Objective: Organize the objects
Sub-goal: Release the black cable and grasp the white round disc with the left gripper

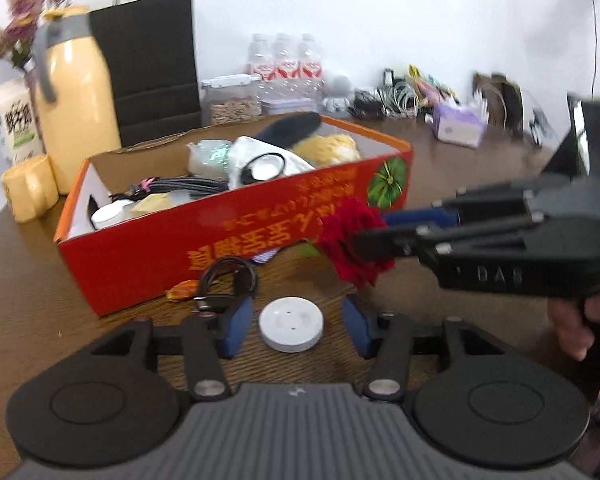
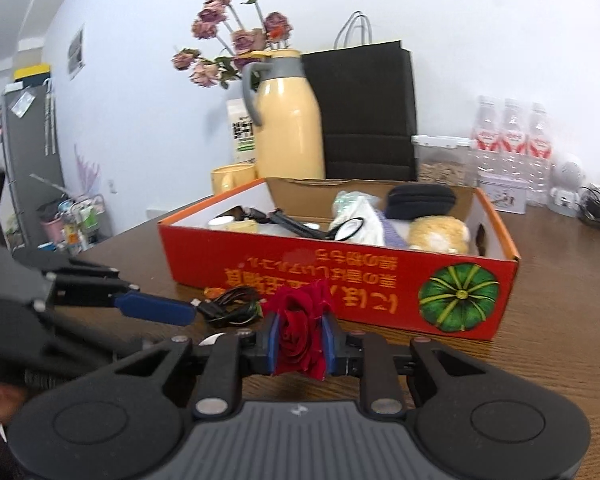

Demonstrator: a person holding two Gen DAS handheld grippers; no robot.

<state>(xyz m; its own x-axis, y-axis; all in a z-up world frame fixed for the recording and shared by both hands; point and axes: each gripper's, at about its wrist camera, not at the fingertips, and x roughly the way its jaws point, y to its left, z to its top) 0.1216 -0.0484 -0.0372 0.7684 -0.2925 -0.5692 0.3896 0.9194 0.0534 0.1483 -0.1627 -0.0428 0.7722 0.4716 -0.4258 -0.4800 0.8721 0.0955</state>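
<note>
A red cardboard box (image 1: 236, 240) holds several small items on the brown table (image 1: 40, 300). In front of it lies a white round disc (image 1: 291, 328), between the blue pads of my left gripper (image 1: 296, 330), which stand open and apart from it. A coiled black cable (image 1: 228, 276) lies just beyond the left pad. My right gripper (image 2: 300, 338) is shut on a red rose (image 2: 300, 328) held low before the box's front wall (image 2: 340, 280). In the left wrist view the right gripper (image 1: 364, 234) reaches in from the right with the rose (image 1: 348, 248). A blue finger (image 2: 156, 306) of the left gripper shows in the right wrist view.
Behind the box stand a yellow thermos jug (image 2: 288, 120), a yellow mug (image 2: 232, 178), a black paper bag (image 2: 364, 112), dried flowers (image 2: 236, 40), a clear container (image 2: 440, 160) and water bottles (image 2: 512, 132). A tissue pack (image 1: 460, 124) and tangled cords (image 1: 400, 96) lie at the far right.
</note>
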